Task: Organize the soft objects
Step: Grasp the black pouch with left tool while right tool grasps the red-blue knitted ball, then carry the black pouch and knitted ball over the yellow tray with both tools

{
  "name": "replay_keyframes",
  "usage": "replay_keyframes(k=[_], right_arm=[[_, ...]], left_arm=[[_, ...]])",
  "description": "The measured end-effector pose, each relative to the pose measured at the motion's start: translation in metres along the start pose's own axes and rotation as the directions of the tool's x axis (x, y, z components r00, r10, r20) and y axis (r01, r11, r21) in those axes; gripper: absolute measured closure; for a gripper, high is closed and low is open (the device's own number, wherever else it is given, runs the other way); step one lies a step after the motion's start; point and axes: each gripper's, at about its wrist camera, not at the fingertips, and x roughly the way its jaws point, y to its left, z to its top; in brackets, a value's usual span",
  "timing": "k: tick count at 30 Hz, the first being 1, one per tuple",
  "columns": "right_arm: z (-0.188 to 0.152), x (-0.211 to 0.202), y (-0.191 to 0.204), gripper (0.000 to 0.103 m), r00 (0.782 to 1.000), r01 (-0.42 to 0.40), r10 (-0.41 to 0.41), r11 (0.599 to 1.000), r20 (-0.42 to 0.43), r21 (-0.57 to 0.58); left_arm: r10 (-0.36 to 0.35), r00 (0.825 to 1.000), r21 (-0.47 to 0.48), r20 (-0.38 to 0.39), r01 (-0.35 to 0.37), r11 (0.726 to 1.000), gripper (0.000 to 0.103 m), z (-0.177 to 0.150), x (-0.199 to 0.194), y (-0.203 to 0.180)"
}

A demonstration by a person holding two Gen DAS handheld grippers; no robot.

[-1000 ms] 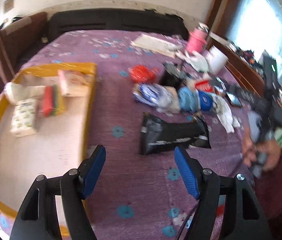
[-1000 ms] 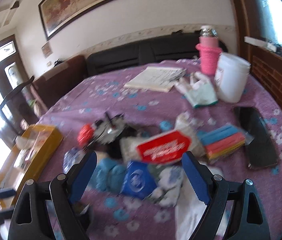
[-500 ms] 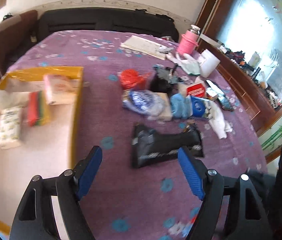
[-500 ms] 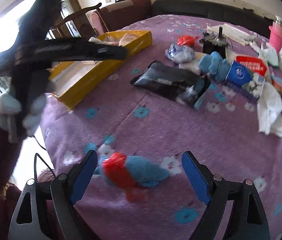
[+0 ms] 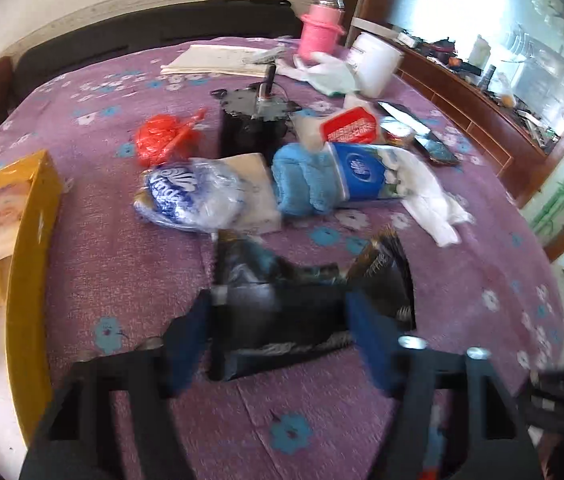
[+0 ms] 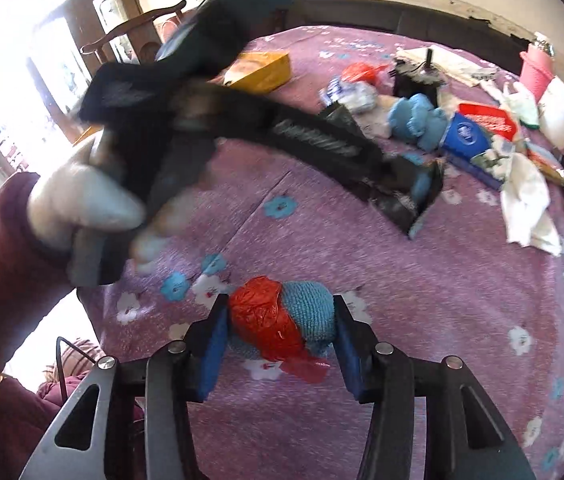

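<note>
A black plastic bag (image 5: 282, 320) lies on the purple flowered tablecloth (image 5: 121, 240). My left gripper (image 5: 277, 340) hangs low over it, blurred. Its jaws are closing with the bag's near part between them, and I see no firm squeeze. In the right wrist view a gloved hand (image 6: 81, 200) holds that gripper across the bag (image 6: 402, 196). Near the table's front edge my right gripper (image 6: 282, 344) is closing on a blue knitted ball wrapped in red plastic (image 6: 282, 320), both pads against its sides. A yellow tray (image 5: 29, 280) at the left holds tissue packs and sponges.
Behind the bag is a pile: blue towel (image 5: 302, 184), blue tissue pack (image 5: 358, 172), clear printed bag (image 5: 189, 196), red plastic bag (image 5: 161, 136), black motor box (image 5: 249, 120), white cloth (image 5: 430, 200). Pink bottle (image 5: 320, 36), white tub (image 5: 374, 60) and phone (image 5: 434, 148) stand farther back.
The left gripper came down and forward over the black bag and its jaws narrowed. The right gripper swung from the pile to the front edge, then closed on the blue and red ball.
</note>
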Motion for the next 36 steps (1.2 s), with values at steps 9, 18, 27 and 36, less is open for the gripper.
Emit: replay_keyframes(k=[9,18,27,36], right_arm=[[0.011,-0.013,-0.017,0.05,0.998,0.043,-0.045,0.998,0.041,0.048],[0.037,-0.029,-0.017,0.05,0.994,0.01,-0.017,0.998,0.112,0.063],[0.145,0.011,0.07,0.05,0.973,-0.13,0.154,0.98,0.169,-0.147],[0.194,0.104,0.127,0.05,0.993,-0.096,0.107,0.973,0.041,-0.212]], left_arm=[[-0.118,0.988,-0.141,0.099,0.132,0.981,0.078,-0.012,-0.042,0.031],[-0.021,0.959,-0.319,0.284,0.116,0.941,0.078,-0.058,-0.135,0.086],[0.334,0.927,-0.627,0.167,-0.162,0.762,0.077,-0.096,-0.175,0.208],[0.408,0.911,-0.654,0.064,-0.271,0.706,0.073,-0.063,-0.129,0.27]])
